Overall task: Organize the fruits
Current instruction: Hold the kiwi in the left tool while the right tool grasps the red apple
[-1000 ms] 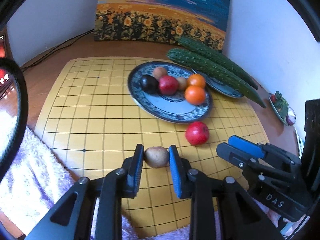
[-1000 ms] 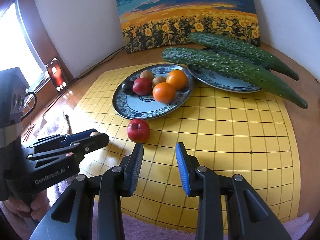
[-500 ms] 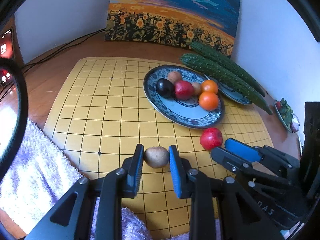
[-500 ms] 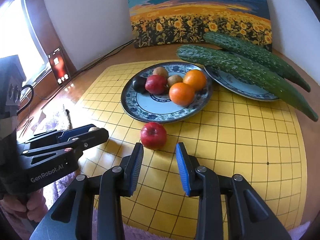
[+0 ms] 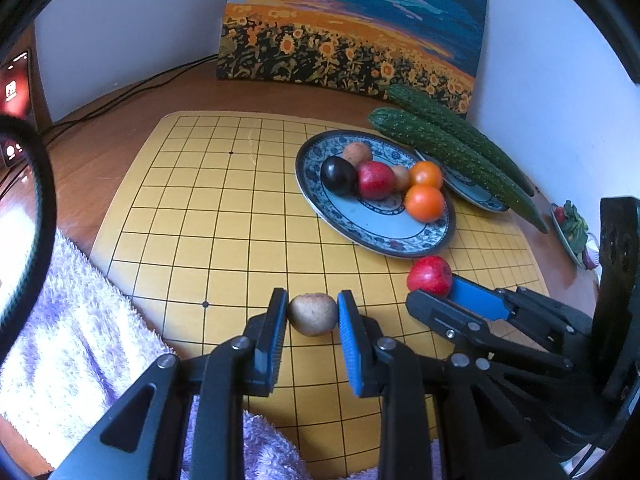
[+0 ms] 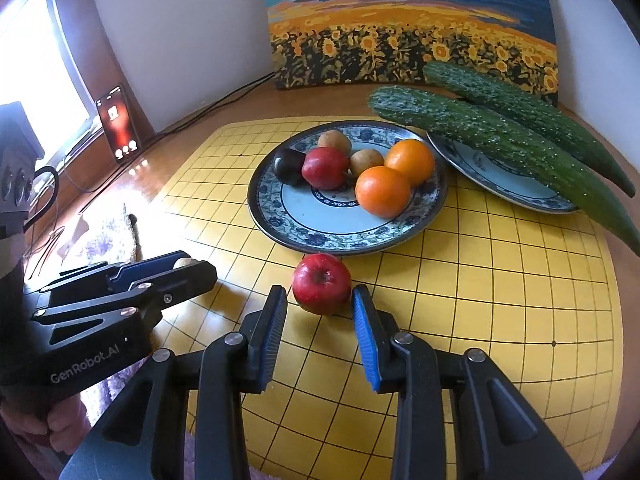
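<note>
My left gripper [image 5: 312, 312] is shut on a small brown fruit [image 5: 312, 315], held just above the yellow grid board [image 5: 224, 224]. A red apple [image 6: 322, 284] lies on the board in front of the blue-patterned plate [image 6: 280, 228]. My right gripper [image 6: 319, 293] is open, its fingertips on either side of the apple's near half with small gaps showing. The plate carries two oranges [image 6: 382, 190], a red fruit [image 6: 325, 167], a dark plum [image 6: 289, 165] and two brown fruits. In the left wrist view the right gripper [image 5: 434, 290] reaches the apple [image 5: 429, 276] from the right.
A second plate [image 6: 500, 186] with two long cucumbers [image 6: 492, 140] sits at the right. A sunflower painting [image 6: 400, 36] leans on the wall behind. A purple towel [image 5: 68, 320] covers the near left edge. A lit phone [image 6: 118, 124] and cables stand at the left.
My right gripper has come forward to the red apple, which now sits between its fingertips. The left gripper keeps the brown fruit and has shifted only slightly.
</note>
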`<state>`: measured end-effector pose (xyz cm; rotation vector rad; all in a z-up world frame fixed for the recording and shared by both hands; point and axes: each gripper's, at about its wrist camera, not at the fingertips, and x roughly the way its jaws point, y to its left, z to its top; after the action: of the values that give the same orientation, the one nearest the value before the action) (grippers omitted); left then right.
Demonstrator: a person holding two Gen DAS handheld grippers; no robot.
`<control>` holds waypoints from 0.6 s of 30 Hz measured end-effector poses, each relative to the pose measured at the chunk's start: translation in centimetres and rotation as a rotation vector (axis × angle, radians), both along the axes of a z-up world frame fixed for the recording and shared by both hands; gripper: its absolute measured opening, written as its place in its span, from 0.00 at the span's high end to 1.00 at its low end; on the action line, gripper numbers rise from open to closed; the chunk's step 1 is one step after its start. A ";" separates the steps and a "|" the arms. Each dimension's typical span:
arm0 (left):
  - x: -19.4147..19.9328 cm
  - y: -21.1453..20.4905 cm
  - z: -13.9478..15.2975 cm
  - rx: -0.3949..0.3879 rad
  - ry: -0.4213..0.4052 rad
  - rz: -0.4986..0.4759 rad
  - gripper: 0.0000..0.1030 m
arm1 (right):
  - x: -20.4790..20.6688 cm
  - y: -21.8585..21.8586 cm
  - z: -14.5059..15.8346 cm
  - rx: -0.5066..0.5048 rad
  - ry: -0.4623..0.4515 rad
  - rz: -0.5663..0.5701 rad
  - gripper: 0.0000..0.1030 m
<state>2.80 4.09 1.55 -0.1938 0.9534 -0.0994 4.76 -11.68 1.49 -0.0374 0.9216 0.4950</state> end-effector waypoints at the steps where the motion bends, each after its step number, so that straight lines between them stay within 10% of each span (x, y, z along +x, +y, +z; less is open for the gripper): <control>1: 0.0 0.0 0.0 0.000 0.000 0.000 0.74 | 0.0 0.1 0.0 -0.001 -0.002 0.000 0.66; 18: -0.1 -0.3 0.2 0.007 -0.004 -0.004 0.74 | -1.0 -0.4 0.4 0.029 -0.007 0.017 0.70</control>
<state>2.71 3.76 1.77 -0.1850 0.9496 -0.1004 3.80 -12.12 1.86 -0.0206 0.9078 0.5236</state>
